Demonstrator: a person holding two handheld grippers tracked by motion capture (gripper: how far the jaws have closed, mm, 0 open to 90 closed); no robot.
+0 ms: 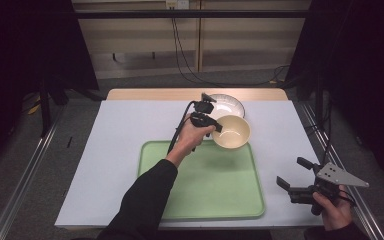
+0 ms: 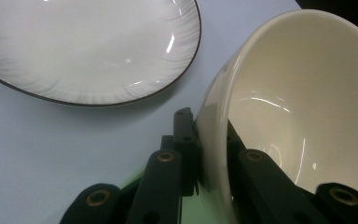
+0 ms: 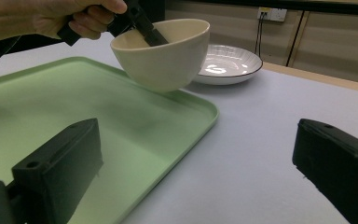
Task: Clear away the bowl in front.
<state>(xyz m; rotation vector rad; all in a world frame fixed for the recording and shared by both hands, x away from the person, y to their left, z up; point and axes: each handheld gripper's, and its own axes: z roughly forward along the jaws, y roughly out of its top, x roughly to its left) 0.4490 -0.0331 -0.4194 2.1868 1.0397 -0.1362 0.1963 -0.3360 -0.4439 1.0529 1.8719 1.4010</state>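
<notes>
A cream bowl [image 1: 232,131] hangs tilted just above the far right corner of the green tray [image 1: 200,195]. My left gripper [image 1: 211,125] is shut on the bowl's rim [image 2: 214,116], one jaw outside the wall and one inside. The right gripper view shows the bowl [image 3: 165,53] lifted clear of the tray [image 3: 74,116]. Behind it a white plate with a dark rim [image 1: 227,104] lies on the table, seen close in the left gripper view as the plate [image 2: 88,46]. My right gripper [image 1: 291,176] stands open near the table's front right edge, nothing between its jaws.
The white table surface [image 1: 120,135] lies around the tray, with a bare wooden strip [image 1: 155,94] at the far edge. Black cable [image 1: 177,132] trails from the left gripper over the forearm. Metal rails run along both sides of the table.
</notes>
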